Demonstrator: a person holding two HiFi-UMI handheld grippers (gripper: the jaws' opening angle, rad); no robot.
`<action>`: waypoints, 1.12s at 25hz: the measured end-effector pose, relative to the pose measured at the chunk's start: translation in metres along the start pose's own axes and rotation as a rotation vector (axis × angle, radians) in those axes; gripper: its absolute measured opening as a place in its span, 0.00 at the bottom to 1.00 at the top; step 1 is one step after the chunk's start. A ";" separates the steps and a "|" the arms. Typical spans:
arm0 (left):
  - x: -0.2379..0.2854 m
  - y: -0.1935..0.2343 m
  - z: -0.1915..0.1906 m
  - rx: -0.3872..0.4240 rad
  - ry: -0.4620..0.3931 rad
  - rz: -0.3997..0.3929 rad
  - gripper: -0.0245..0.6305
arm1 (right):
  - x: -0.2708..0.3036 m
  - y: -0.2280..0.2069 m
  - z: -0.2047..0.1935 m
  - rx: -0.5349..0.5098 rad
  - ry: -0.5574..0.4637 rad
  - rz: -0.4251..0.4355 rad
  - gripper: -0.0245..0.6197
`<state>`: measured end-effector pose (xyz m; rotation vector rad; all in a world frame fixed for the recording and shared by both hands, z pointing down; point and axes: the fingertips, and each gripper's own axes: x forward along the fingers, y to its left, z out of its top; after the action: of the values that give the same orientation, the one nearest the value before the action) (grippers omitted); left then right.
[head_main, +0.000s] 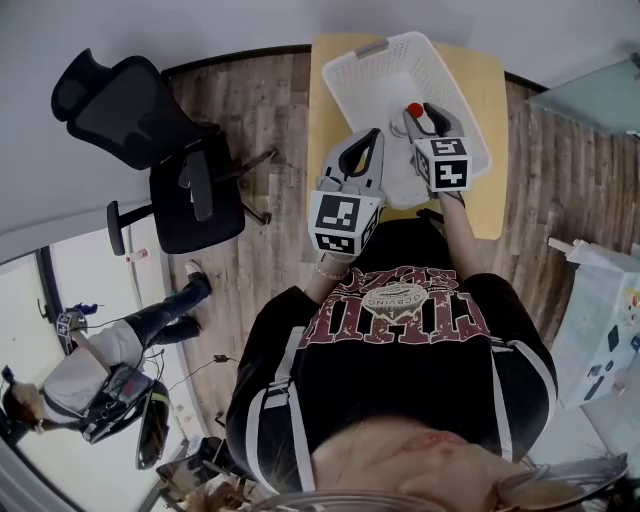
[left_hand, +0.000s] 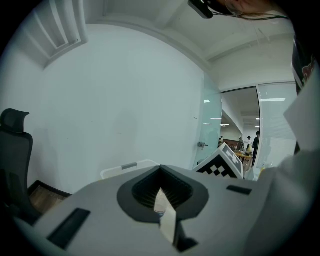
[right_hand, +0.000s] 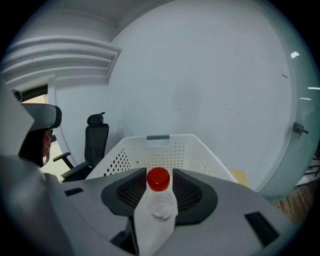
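Clenching a clear plastic bottle with a red screw cap (right_hand: 160, 197), right gripper (head_main: 420, 118): both jaws are pressed to the bottle's sides, and the red cap shows at the jaw tips.

Bottle location: between the right jaws, over the near end of the basket.

Left gripper (head_main: 373, 137): jaws are drawn together with only a thin pale slit between them and nothing grasped. It sits just beside the right gripper on that gripper's left, a little nearer the person.

White perforated plastic basket with a grey handle (head_main: 345, 88): directly ahead of both grippers, open side up.

Pale yellow wooden tabletop (head_main: 325, 135): beneath both grippers, bearing the basket.

Black mesh office chair on castors (head_main: 170, 160): well off to the left of the left gripper, on the wood-plank floor (head_main: 265, 110).
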<state>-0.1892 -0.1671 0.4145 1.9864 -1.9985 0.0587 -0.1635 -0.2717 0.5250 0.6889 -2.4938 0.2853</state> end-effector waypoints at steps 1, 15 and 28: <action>0.000 0.001 0.000 -0.001 0.000 0.002 0.11 | 0.001 0.000 -0.001 0.001 0.004 0.002 0.28; -0.001 0.010 -0.002 -0.010 0.007 0.035 0.11 | 0.018 -0.002 -0.011 0.005 0.045 0.006 0.28; -0.004 0.012 -0.003 -0.010 0.005 0.039 0.11 | 0.016 -0.005 -0.011 0.011 0.028 -0.021 0.28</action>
<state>-0.2006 -0.1618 0.4187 1.9390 -2.0310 0.0618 -0.1678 -0.2793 0.5435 0.7104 -2.4592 0.2997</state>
